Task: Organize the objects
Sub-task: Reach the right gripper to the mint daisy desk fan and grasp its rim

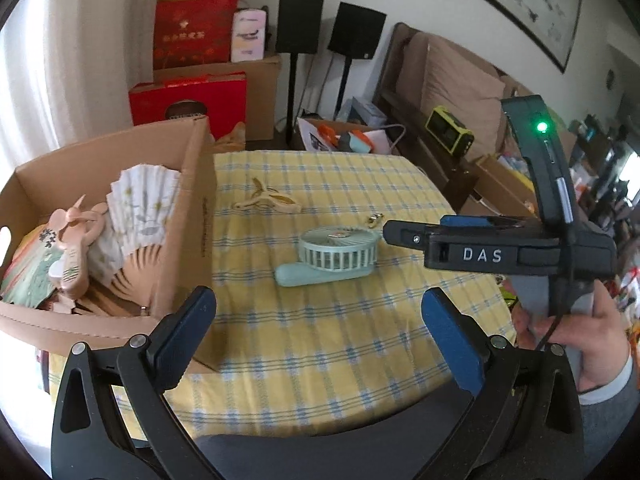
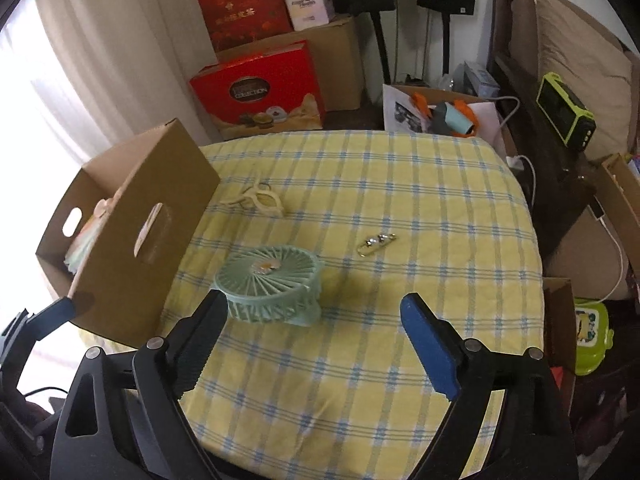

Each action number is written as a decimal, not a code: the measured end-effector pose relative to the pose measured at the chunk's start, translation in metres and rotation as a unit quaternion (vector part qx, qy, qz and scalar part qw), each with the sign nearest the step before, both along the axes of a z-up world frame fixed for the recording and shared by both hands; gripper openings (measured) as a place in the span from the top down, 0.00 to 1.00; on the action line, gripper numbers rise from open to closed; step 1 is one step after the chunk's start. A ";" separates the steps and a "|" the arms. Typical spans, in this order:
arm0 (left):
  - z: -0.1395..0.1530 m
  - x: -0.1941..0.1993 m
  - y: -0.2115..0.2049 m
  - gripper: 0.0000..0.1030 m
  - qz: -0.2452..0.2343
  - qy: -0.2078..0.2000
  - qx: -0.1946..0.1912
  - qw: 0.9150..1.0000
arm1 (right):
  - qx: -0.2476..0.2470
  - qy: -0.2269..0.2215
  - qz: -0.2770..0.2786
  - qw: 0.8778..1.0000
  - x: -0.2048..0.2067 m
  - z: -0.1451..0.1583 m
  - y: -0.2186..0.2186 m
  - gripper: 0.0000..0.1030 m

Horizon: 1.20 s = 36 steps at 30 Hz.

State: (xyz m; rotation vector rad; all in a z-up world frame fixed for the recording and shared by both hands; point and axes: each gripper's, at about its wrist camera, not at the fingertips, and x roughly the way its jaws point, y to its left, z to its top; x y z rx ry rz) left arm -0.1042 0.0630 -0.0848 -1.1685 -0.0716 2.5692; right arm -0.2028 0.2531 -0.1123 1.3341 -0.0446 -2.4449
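Observation:
A mint-green handheld fan (image 1: 332,256) (image 2: 272,280) lies on the yellow checked tablecloth (image 1: 340,352) (image 2: 420,184). Farther back lie a small cream fan (image 1: 268,200) (image 2: 258,198) and a metal key clasp (image 1: 374,220) (image 2: 376,242). At the left, an open cardboard box (image 1: 198,216) (image 2: 132,216) holds a paper folding fan (image 1: 140,208) and a pink handheld fan (image 1: 76,240). My left gripper (image 1: 318,304) hangs open and empty over the table's near side. My right gripper (image 2: 314,308) (image 1: 420,228) is open too. The green fan sits just beyond its left finger, and no pad presses on it.
Behind the table are red gift boxes (image 1: 188,100) (image 2: 260,88), brown cartons, two black speakers on stands (image 1: 300,24), and a low box of orange and teal items (image 2: 448,114). A cushioned bench with a lime-green device (image 1: 450,132) (image 2: 564,108) runs along the right.

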 end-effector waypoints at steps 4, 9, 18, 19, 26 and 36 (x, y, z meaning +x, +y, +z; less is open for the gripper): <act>-0.006 -0.001 0.012 0.00 -0.011 -0.004 -0.004 1.000 | -0.003 -0.001 0.002 1.000 0.002 -0.003 0.003 0.12; -0.014 0.001 0.018 0.00 -0.018 -0.013 -0.003 1.000 | -0.005 -0.003 0.008 1.000 -0.001 -0.011 -0.002 0.06; -0.021 -0.002 0.017 0.00 -0.016 -0.022 0.004 1.000 | -0.004 -0.007 0.034 0.999 -0.020 -0.032 -0.027 0.03; -0.021 -0.003 0.017 0.00 -0.016 -0.023 0.003 1.000 | -0.005 -0.010 0.037 0.999 -0.023 -0.034 -0.029 0.03; -0.025 -0.005 0.018 0.00 -0.017 -0.030 0.006 0.999 | -0.013 -0.028 0.053 0.998 -0.037 -0.050 -0.045 0.02; -0.031 -0.010 0.015 0.00 -0.016 -0.049 0.024 0.998 | -0.032 -0.035 0.068 0.997 -0.041 -0.062 -0.051 0.17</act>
